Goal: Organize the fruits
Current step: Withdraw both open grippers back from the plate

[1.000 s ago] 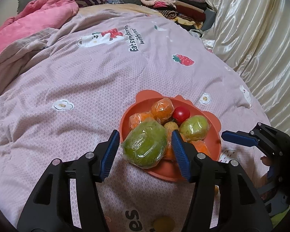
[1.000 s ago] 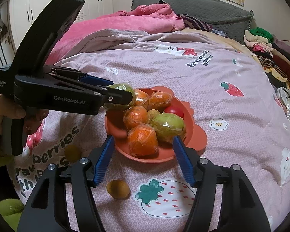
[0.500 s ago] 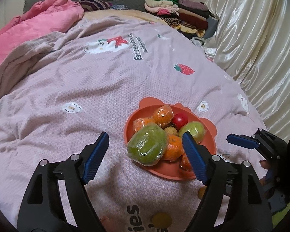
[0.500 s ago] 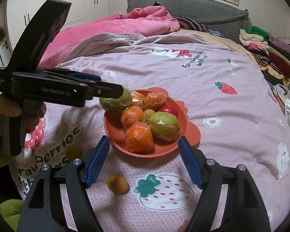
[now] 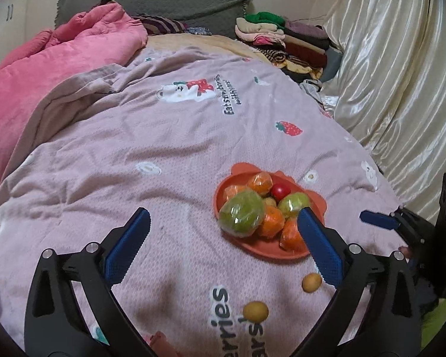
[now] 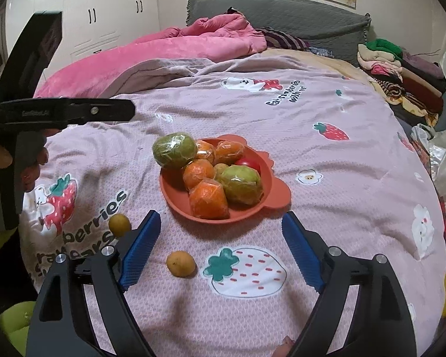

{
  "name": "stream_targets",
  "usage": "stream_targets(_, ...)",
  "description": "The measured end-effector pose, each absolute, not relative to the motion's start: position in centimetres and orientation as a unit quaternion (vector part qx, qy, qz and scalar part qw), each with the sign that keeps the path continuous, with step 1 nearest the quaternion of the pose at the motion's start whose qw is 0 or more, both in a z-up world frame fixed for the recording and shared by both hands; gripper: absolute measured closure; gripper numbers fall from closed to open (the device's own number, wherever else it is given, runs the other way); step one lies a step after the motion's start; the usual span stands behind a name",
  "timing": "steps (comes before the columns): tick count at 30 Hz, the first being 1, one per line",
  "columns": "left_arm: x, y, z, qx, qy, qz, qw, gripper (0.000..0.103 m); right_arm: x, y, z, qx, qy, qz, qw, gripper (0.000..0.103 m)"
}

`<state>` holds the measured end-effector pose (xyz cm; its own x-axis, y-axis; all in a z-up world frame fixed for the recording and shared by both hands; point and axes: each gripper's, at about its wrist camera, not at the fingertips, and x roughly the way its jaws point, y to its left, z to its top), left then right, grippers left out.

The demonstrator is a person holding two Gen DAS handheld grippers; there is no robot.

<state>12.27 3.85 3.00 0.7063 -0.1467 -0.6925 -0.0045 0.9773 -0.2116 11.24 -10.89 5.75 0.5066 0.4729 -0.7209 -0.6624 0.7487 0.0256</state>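
Observation:
An orange plate (image 6: 270,205) (image 5: 261,247) on the bedspread holds wrapped oranges (image 6: 208,198), a wrapped green fruit (image 6: 242,184), a red tomato (image 6: 249,163) and a big wrapped green fruit (image 6: 174,150) (image 5: 242,211) resting on its left rim. Two small yellow fruits (image 6: 180,263) (image 6: 119,225) lie on the spread in front of the plate; they also show in the left wrist view (image 5: 255,311) (image 5: 311,282). My left gripper (image 5: 223,248) is open and empty, drawn back from the plate. My right gripper (image 6: 221,250) is open and empty, just short of the plate.
A pink quilt (image 5: 44,68) lies at the back left and a stack of folded clothes (image 5: 282,35) at the back right. A satin curtain (image 5: 401,74) hangs along the bed's right edge. A grey headboard (image 6: 282,15) stands behind.
My left gripper has opened, let go of the big wrapped green fruit on the plate's rim, and pulled back. My right gripper has also backed away a little.

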Motion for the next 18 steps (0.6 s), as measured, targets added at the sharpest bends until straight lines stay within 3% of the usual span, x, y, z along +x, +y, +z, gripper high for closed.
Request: stream_targets(18,7.9,1.4,0.8,-0.073,0.411,-0.059,0.907,0.01,8.6,-11.0,4.1,-0.125,0.392,0.339,0.846,0.02)
